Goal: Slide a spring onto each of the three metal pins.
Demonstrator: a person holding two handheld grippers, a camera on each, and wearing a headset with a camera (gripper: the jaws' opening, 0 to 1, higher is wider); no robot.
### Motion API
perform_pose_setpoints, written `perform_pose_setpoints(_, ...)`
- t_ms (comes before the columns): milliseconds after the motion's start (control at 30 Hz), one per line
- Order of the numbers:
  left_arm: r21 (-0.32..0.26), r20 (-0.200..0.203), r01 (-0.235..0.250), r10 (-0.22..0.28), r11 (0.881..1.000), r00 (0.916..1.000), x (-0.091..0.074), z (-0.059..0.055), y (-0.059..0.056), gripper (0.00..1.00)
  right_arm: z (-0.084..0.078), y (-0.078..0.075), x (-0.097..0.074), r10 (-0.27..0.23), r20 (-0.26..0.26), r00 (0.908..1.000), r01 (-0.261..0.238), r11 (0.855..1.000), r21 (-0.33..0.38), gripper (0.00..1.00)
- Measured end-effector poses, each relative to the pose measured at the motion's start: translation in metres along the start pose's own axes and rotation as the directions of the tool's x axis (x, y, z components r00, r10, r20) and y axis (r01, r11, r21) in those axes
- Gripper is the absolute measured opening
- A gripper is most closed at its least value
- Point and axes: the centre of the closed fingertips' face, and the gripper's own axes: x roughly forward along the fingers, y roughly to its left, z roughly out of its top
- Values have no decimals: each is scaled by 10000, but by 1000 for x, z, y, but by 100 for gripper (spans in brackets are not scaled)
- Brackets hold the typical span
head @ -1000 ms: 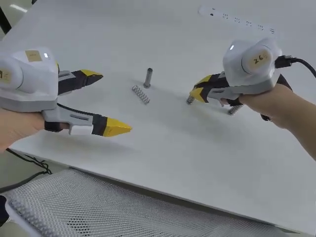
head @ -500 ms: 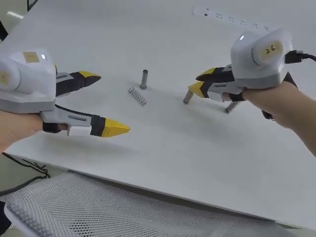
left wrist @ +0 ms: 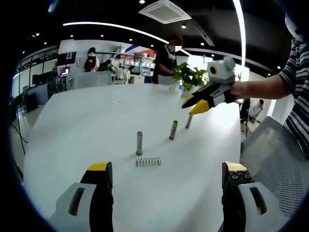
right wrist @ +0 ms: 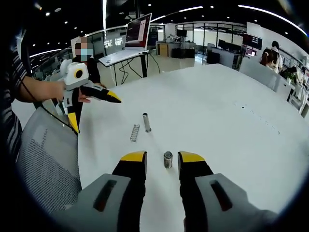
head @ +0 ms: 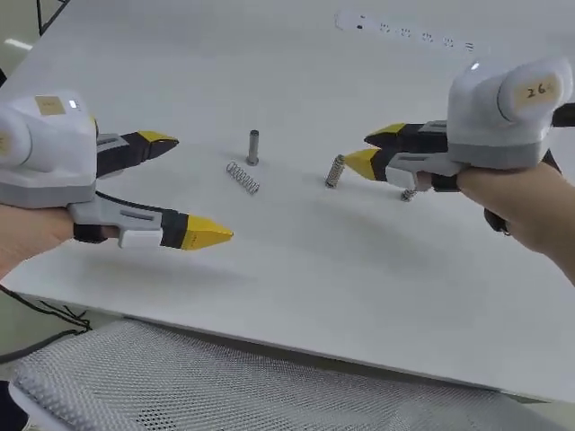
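Reading a handwritten "26" on the round pale-yellow sticker, sitting on the white housing of the right gripper at the right of the head view. Finding a square tan sticker on top of the left gripper, at the near left, with any marking too small to read, possibly blank. Making out nothing legible on the far laptop screen in the right gripper view, glowing but blurring.

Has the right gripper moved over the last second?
Yes. Against the spring-covered pin, the right gripper has backed away to the picture's right: its lower tip overlapped that pin before, now a small gap shows.
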Motion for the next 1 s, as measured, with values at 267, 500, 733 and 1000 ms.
perform_pose_setpoints(267, -1, -22, -39, 39, 10000, 10000, 0, 2, 1, 93, -7, 5, -15, -171, 269, 9995, 163, 9994, 293, 27)
perform_pose_setpoints(500, -21, -42, -41, 41, 10000, 10000, 1, 3, 0, 92, -26, 16, -15, -59, -48, 10000, 61, 9989, 463, 27)
perform_pose_setpoints(733, -50, -117, -26, 25, 10000, 9999, 0, 0, 0, 92, -35, 24, -11, 107, -283, 9995, -91, 9985, 544, 27)
perform_pose_setpoints(1000, -102, -70, -30, 30, 9999, 10000, 0, 0, 2, 91, -35, 32, -3, 332, -506, 9982, -311, 9987, 415, 26)
